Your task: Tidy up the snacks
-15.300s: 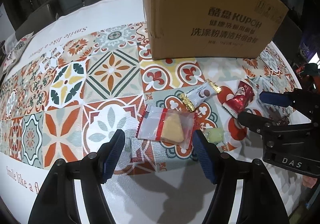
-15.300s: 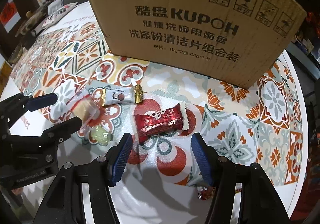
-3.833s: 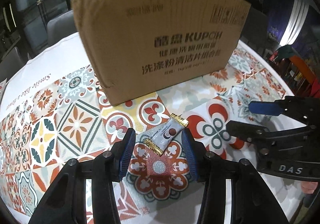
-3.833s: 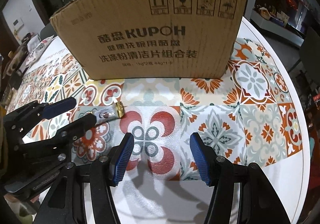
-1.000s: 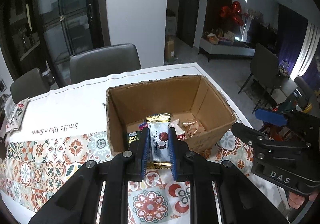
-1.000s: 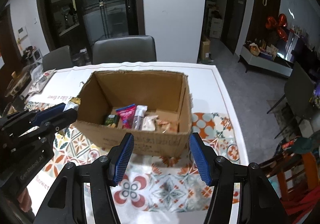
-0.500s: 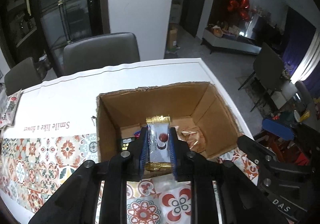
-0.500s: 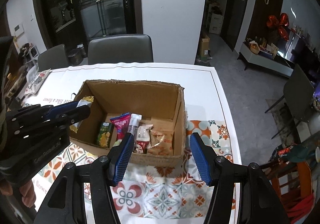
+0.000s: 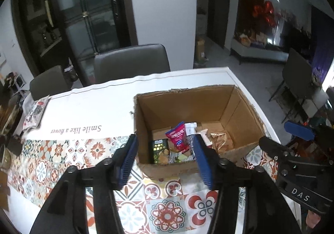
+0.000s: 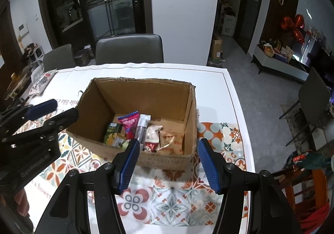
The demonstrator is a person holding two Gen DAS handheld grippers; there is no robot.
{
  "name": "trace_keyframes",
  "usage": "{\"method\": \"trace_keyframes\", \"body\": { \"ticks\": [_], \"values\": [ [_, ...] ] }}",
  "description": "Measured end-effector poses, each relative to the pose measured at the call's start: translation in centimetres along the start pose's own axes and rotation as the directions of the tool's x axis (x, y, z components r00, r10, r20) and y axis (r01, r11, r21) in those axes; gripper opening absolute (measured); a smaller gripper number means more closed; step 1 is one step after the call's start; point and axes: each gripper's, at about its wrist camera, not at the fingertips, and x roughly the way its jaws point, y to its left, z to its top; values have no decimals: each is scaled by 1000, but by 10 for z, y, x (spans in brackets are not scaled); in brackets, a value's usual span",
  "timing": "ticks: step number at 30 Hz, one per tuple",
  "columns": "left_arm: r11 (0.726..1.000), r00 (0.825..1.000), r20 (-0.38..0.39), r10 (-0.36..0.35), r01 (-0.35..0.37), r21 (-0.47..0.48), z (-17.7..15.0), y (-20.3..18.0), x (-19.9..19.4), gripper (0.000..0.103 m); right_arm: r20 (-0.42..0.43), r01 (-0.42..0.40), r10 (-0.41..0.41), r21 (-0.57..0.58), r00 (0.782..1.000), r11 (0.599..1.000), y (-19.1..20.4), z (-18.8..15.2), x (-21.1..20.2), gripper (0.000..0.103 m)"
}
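Observation:
An open cardboard box (image 9: 235,108) stands on the patterned tablecloth; it also shows in the right wrist view (image 10: 167,156). Inside lie several snack packets: a red pouch (image 9: 177,135), a dark green packet (image 9: 159,150) and a brown packet (image 9: 221,140). The same red pouch (image 10: 129,123) and a white bar (image 10: 143,127) show in the right wrist view. My left gripper (image 9: 165,160) is open and empty, above the box's near wall. My right gripper (image 10: 167,163) is open and empty, above the box's near right side.
The table (image 9: 100,108) has a white far half with printed lettering and a tiled pattern near me. A snack bag (image 9: 34,112) lies at the far left. Grey chairs (image 10: 129,49) stand behind the table. The table's right edge (image 10: 238,98) drops to the floor.
My left gripper has opened and the gold-ended white snack bar it held is gone from between the fingers. The right gripper stays open above the box.

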Motion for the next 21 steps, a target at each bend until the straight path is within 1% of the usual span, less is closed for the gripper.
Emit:
{"method": "trace_keyframes", "body": {
  "ticks": [2,4,6,8,11,14,17,18,21],
  "values": [
    [1000,1000,19,4,-4,-15,-9,3,-9,64,11,3,-3,4,1000,1000,0,-6,-4,70],
    [1000,999,40,22,-22,-20,-17,4,-17,66,36,17,-18,5,999,1000,1,-14,-11,71],
    [999,997,60,46,-44,-28,-26,5,-25,78,57,26,-26,-1,998,1000,2,-21,-18,71],
    [997,994,84,72,-70,-23,-37,4,-33,83,80,24,-24,-1,996,1000,2,-31,-26,72],
    [995,988,114,102,-101,-17,-54,0,-44,87,125,22,-22,7,992,1000,2,-45,-39,76],
    [994,983,145,108,-107,-12,-71,-3,-53,93,175,26,-27,6,984,1000,3,-61,-53,77],
    [993,976,181,122,-120,-23,-89,-5,-66,97,221,30,-31,8,975,1000,3,-77,-66,82],
    [993,974,190,122,-119,-27,-94,-6,-70,99,234,31,-32,10,972,999,2,-82,-69,82],
    [991,966,223,132,-125,-43,-111,-9,-84,101,279,33,-34,5,960,999,3,-99,-81,84]
  ]
}}
